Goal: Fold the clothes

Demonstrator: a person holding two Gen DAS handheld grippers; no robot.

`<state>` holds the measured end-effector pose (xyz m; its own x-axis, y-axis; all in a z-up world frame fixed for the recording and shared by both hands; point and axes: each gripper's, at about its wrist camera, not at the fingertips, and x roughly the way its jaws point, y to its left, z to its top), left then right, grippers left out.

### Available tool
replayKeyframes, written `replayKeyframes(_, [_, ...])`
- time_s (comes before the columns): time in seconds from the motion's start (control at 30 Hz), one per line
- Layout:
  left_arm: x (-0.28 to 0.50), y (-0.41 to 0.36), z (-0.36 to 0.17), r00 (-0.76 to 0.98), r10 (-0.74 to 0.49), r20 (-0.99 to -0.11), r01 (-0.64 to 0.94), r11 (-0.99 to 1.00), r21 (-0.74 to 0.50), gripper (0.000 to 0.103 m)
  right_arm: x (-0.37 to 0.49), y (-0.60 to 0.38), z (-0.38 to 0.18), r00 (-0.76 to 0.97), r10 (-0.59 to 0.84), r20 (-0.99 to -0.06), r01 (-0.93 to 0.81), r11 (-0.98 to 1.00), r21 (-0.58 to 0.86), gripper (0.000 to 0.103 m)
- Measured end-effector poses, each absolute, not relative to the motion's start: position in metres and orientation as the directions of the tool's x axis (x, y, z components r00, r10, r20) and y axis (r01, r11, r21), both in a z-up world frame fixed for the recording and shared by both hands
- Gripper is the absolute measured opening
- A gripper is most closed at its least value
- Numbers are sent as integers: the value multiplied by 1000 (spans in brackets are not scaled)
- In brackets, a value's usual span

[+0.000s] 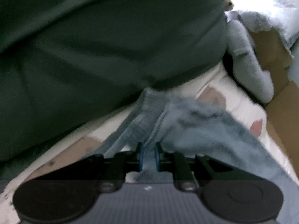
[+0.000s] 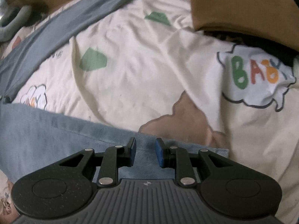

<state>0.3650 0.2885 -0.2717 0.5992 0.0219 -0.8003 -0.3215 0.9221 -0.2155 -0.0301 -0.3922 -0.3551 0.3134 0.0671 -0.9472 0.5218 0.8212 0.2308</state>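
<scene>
The left gripper (image 1: 149, 157) is clenched on one bunched fold of the blue denim garment (image 1: 188, 123), low in the frame's centre, under a dark green cloth (image 1: 104, 37). The right gripper (image 2: 145, 154) hovers with its jaws apart above the denim's (image 2: 56, 128) flat hem, gripping nothing. Two green patches and one "BABY" cloud (image 2: 256, 76) mark the cream sheet (image 2: 142, 71); a grey-blue sleeve (image 2: 61, 24) crosses the upper left.
</scene>
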Motion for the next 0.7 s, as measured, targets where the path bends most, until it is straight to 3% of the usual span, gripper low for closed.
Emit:
replayKeyframes(0.43, [436, 292, -337, 546, -7, -838, -361, 900, -243, 15, -24, -386, -377, 212, 84, -974, 549, 814, 190, 29])
replayKeyframes(0.7, [455, 271, -351, 527, 112, -843, -284, 957, -51, 15, -26, -387, -379, 215, 85, -973, 560, 806, 194, 29])
